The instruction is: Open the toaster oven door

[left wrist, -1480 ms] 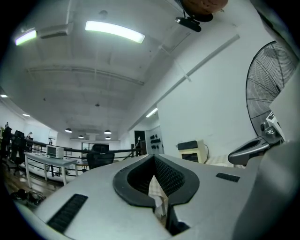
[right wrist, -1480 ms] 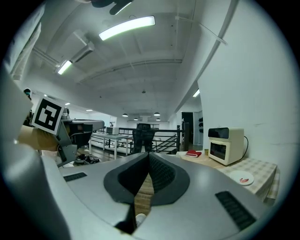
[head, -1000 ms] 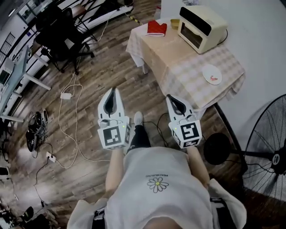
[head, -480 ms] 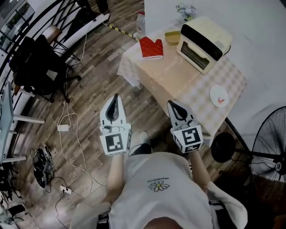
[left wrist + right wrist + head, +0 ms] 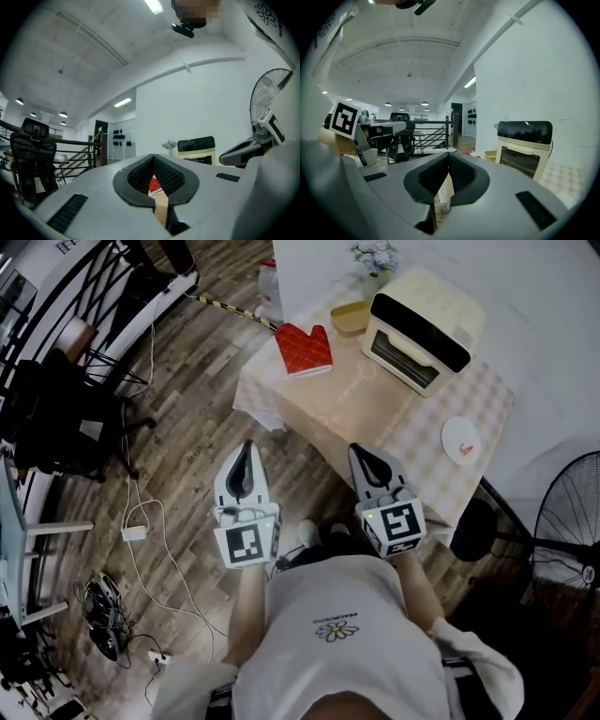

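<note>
A cream toaster oven point(image 5: 422, 326) with a black top panel stands at the back of a checked-cloth table point(image 5: 375, 418), its door closed. It also shows far off in the left gripper view point(image 5: 197, 151) and nearer in the right gripper view point(image 5: 524, 145). My left gripper point(image 5: 246, 448) hangs over the wooden floor, short of the table, shut and empty. My right gripper point(image 5: 359, 451) sits at the table's near edge, shut with nothing in it. Both are well short of the oven.
On the table lie a red oven mitt point(image 5: 302, 348), a yellow bowl point(image 5: 349, 317), a white plate point(image 5: 462, 441) and a flower vase point(image 5: 373, 261). A standing fan point(image 5: 567, 531) is at the right. Office chairs point(image 5: 56, 418) and floor cables point(image 5: 141, 531) lie left.
The table and oven have come closer and more central in the head view as the person walks toward them. Both grippers stay shut, held out in front.
</note>
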Motion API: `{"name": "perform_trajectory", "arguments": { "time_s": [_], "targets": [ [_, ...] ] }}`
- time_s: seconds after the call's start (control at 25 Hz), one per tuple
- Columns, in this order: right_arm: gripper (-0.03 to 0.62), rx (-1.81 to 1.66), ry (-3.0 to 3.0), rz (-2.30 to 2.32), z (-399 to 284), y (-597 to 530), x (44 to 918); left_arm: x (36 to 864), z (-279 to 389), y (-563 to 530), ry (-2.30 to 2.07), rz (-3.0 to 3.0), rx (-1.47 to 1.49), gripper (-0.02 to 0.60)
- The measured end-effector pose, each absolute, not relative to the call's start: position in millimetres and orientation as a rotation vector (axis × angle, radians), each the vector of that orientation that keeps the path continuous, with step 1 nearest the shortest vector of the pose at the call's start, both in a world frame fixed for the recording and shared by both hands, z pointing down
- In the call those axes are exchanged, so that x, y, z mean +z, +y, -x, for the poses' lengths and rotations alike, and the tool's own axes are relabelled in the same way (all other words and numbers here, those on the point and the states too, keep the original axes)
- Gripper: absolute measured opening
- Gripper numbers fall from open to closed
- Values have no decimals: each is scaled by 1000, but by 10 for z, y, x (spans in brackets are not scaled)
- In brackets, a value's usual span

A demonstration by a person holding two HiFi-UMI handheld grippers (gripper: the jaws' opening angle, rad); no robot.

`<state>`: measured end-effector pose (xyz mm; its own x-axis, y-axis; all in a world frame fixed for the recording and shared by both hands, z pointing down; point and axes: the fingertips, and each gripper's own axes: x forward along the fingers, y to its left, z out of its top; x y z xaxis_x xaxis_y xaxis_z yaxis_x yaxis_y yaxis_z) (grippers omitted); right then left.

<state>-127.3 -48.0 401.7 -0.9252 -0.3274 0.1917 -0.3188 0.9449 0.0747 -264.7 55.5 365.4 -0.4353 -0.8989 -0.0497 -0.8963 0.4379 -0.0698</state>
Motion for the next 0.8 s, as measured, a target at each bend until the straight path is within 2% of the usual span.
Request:
{"name": "perform_trajectory", "arguments": {
  "time_s": [0.32, 0.8],
  "targets": [
    [9, 3, -2887, -610, 1133, -942, 4052, 3693, 2514, 11, 2531, 1715, -60, 17],
    [11, 55, -2941, -780, 707, -1394, 3945, 3503, 1892, -757, 2325, 1867, -24, 17]
  ]
}}
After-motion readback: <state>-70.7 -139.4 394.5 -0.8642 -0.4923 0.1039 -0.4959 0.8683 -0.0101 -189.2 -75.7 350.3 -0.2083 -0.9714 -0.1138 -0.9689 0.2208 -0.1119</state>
